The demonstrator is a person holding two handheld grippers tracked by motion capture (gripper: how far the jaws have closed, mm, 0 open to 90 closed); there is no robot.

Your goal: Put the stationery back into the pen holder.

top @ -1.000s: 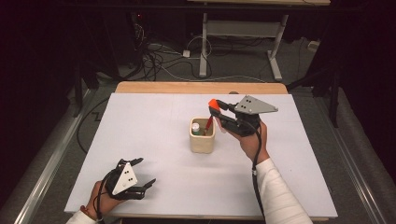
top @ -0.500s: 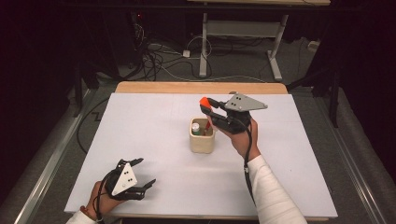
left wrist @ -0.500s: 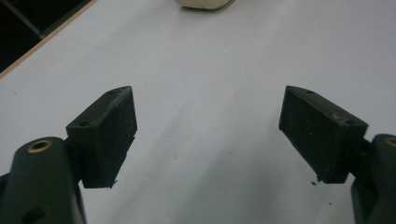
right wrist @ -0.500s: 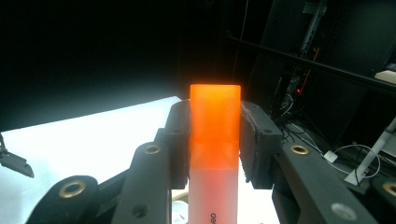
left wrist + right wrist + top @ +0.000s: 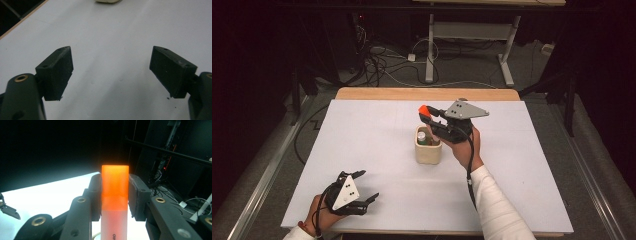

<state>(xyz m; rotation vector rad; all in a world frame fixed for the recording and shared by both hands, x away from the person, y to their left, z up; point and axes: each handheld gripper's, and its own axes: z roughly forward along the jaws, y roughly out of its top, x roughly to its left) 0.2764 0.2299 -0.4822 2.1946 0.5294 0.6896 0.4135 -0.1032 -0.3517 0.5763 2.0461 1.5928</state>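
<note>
White tabletop (image 5: 377, 150): right gripper (image 5: 430, 119) fingers clamp an orange-capped highlighter (image 5: 115, 195) just above the cup (image 5: 428, 146); left gripper (image 5: 364, 187) gapes empty.

Premises: a laboratory or test room, dimly lit. A white sheet-covered surface with a wooden edge (image 5: 427, 93) stands on grey flooring. Behind that surface, loose black and white cables (image 5: 387, 62) lie tangled on the floor beside a white metal desk frame (image 5: 472, 35). Dark equipment racks (image 5: 172, 147) with wiring stand beyond.

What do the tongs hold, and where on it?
Right tongs clamp a highlighter just below its orange cap; left tongs hold nothing.
</note>
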